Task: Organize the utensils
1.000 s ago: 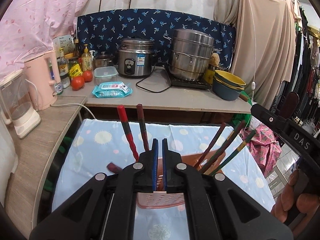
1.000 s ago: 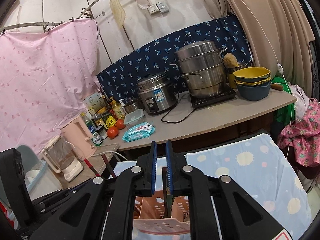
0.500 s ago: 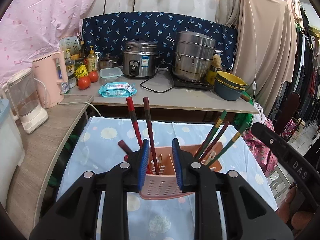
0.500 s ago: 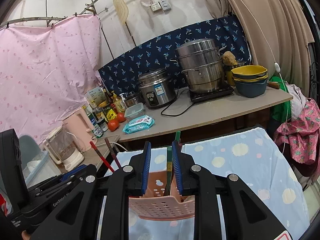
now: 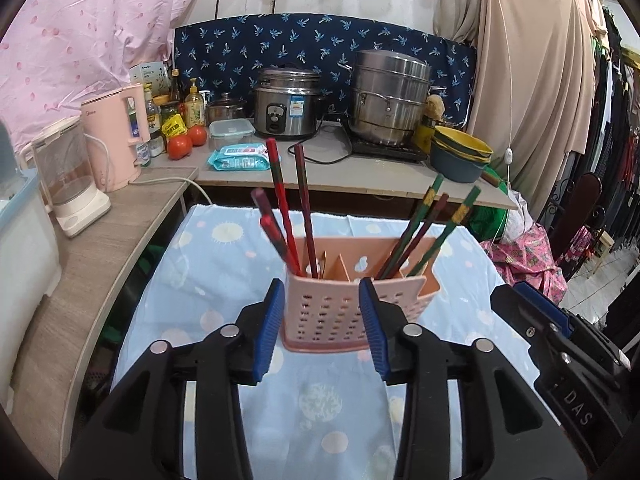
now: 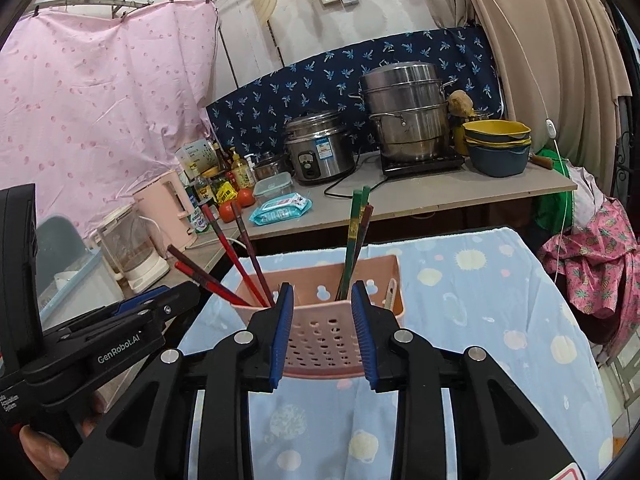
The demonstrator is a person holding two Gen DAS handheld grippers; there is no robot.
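A pink perforated utensil holder (image 5: 340, 316) (image 6: 320, 336) stands on the blue spotted tablecloth (image 5: 320, 400). Several red chopsticks (image 5: 286, 216) (image 6: 224, 240) lean in its left compartment. Green and brown chopsticks (image 5: 432, 228) (image 6: 354, 232) lean in its right one. My left gripper (image 5: 320, 285) sits just in front of the holder's near wall with its jaws opening, and the pads touch nothing. My right gripper (image 6: 321, 286) is also just short of the holder, its jaws opening and nothing gripped. Each gripper shows at the edge of the other's view, the right gripper (image 5: 540, 316) and the left gripper (image 6: 176, 292).
A counter (image 5: 320, 176) behind the table carries a rice cooker (image 5: 286, 104), a steel steamer pot (image 5: 390, 96), stacked bowls (image 5: 460, 156), tomatoes, bottles and a wipes pack. A pink kettle (image 5: 116, 136) and a blender (image 5: 68, 184) stand on the left shelf. Clothes hang at the right.
Both grippers have drawn back from over the holder and their jaws have spread apart. The chopsticks that stood between the pads now stand free in the holder.
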